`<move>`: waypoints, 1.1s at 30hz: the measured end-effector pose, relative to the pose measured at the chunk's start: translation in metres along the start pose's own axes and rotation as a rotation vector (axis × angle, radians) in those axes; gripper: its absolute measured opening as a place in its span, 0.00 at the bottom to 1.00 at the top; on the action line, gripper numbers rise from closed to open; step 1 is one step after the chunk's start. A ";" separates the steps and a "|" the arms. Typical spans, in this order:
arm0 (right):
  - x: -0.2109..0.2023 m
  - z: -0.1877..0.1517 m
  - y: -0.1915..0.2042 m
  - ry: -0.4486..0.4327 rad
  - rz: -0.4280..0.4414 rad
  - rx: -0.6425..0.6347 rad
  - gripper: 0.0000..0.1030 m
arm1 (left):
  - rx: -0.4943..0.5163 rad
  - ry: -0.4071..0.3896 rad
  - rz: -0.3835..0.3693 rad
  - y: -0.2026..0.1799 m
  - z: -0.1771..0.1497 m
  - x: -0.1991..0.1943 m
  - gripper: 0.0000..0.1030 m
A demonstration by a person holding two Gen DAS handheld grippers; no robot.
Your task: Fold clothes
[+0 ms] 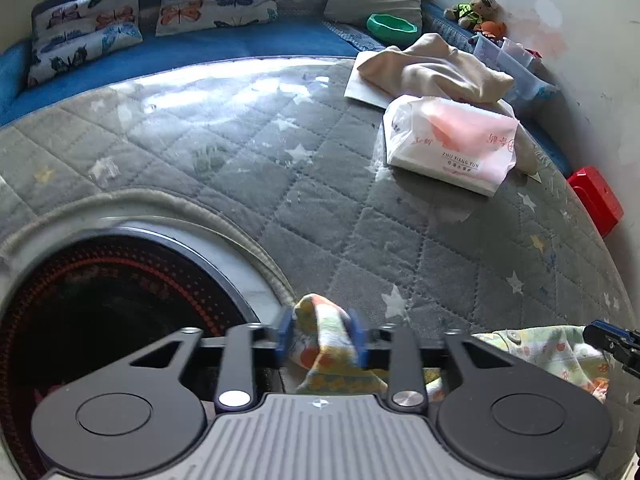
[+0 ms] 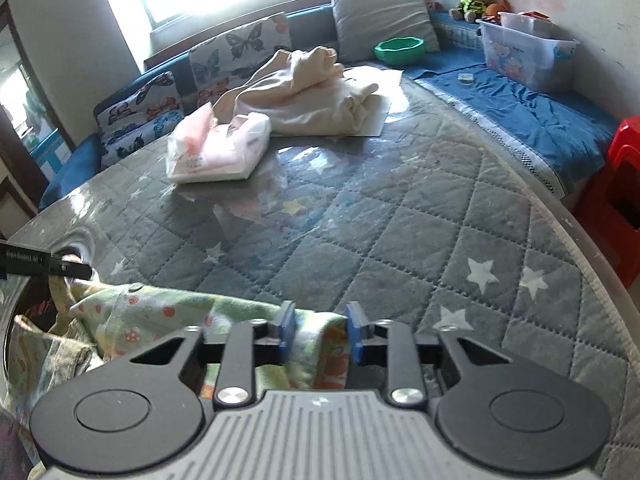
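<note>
A small patterned garment, pale green with orange and yellow prints, hangs between both grippers at the near edge of the quilted grey table. My left gripper [image 1: 320, 336] is shut on one bunched corner of the garment [image 1: 328, 344]. My right gripper [image 2: 320, 332] is shut on another edge of the same garment [image 2: 160, 312], which trails to the left toward the left gripper's finger [image 2: 44, 266]. The right gripper's tip shows in the left wrist view [image 1: 612, 340] beside the cloth. A crumpled cream garment [image 2: 304, 92] lies at the far side of the table.
A pack of tissues [image 2: 216, 148] lies on the table near the cream garment. A round black dish [image 1: 100, 312] sits at the near left edge. A green bowl [image 2: 400, 50], a plastic bin [image 2: 524, 52], cushions and a red stool [image 2: 616, 192] surround the table.
</note>
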State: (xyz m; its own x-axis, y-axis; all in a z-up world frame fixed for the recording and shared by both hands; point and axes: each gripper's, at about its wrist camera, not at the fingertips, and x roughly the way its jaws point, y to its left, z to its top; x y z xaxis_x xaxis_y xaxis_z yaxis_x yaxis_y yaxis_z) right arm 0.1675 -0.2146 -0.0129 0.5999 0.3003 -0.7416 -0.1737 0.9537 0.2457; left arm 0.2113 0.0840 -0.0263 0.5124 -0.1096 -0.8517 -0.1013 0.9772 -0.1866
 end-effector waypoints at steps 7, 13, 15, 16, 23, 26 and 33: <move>-0.006 -0.001 0.000 -0.029 0.012 0.012 0.12 | -0.003 -0.055 -0.069 0.002 -0.006 -0.018 0.08; -0.029 -0.003 0.008 -0.093 0.052 0.013 0.09 | 0.000 -0.141 -0.201 0.004 -0.016 -0.058 0.08; -0.042 -0.005 0.013 -0.119 0.084 0.004 0.09 | 0.009 -0.174 -0.257 0.005 -0.023 -0.075 0.08; -0.049 -0.008 0.016 -0.129 0.097 -0.009 0.09 | 0.020 -0.188 -0.280 0.006 -0.028 -0.083 0.07; -0.095 -0.038 0.037 -0.140 0.181 -0.124 0.08 | 0.107 -0.228 -0.389 0.010 -0.070 -0.126 0.07; -0.100 -0.058 0.044 -0.088 0.180 -0.179 0.07 | 0.177 -0.208 -0.402 0.009 -0.096 -0.133 0.06; -0.088 -0.090 0.044 0.024 0.160 -0.205 0.07 | 0.314 -0.081 -0.372 0.006 -0.154 -0.123 0.05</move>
State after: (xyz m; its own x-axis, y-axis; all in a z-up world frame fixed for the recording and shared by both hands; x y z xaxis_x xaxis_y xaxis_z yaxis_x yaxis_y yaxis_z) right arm 0.0371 -0.1970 0.0071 0.5336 0.4454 -0.7189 -0.4207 0.8772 0.2312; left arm 0.0159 0.0750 0.0023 0.5310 -0.4592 -0.7121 0.3569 0.8834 -0.3035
